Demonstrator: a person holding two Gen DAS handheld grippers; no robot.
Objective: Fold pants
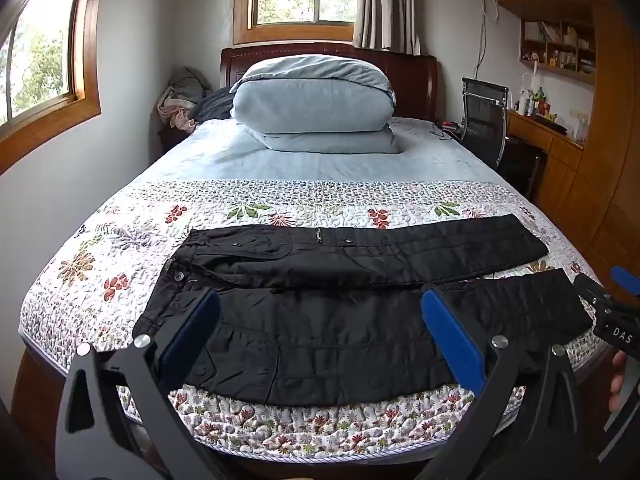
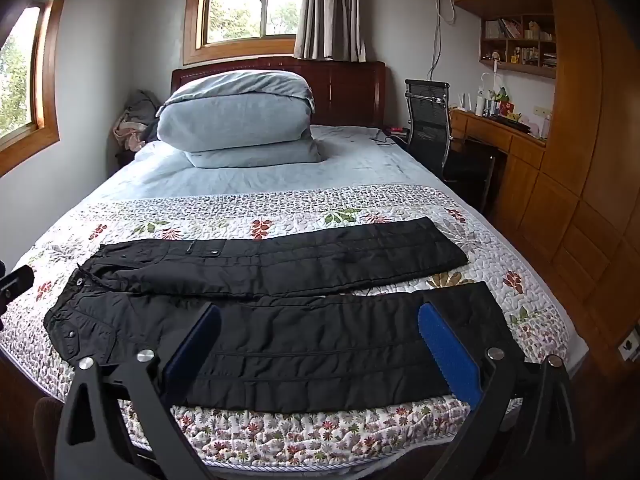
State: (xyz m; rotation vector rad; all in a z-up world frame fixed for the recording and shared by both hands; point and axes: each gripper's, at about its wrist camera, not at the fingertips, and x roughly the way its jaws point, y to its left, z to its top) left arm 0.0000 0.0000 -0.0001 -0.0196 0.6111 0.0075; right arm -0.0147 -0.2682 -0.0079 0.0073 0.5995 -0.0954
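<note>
1. Across the room's middle stands the bed (image 1: 120, 216), its floral quilt (image 2: 280, 208) covering the near half and a pale blue sheet the far half, with a dark wooden headboard at the back.
2. On the far half of the bed sits a folded blue duvet (image 1: 312, 100), stacked in thick layers against the headboard.
3. On the quilt near the foot edge lie the black pants (image 1: 320, 280), spread flat and unfolded, waistband toward the left and both legs running to the right with a thin strip of quilt showing between them toward the cuffs.
4. Over the foot of the bed hovers the left gripper (image 1: 320, 332), its blue-padded jaws spread wide and empty; in its own view the near leg's thigh part lies beyond and between the fingers, untouched.
5. To its right hovers the right gripper (image 2: 320, 340), jaws likewise spread wide and holding nothing; in its view the near leg's lower part lies ahead between the fingers, apart from them.
6. Beside the bed's right edge stands a black mesh chair (image 2: 428, 120), next to a wooden desk.
</note>
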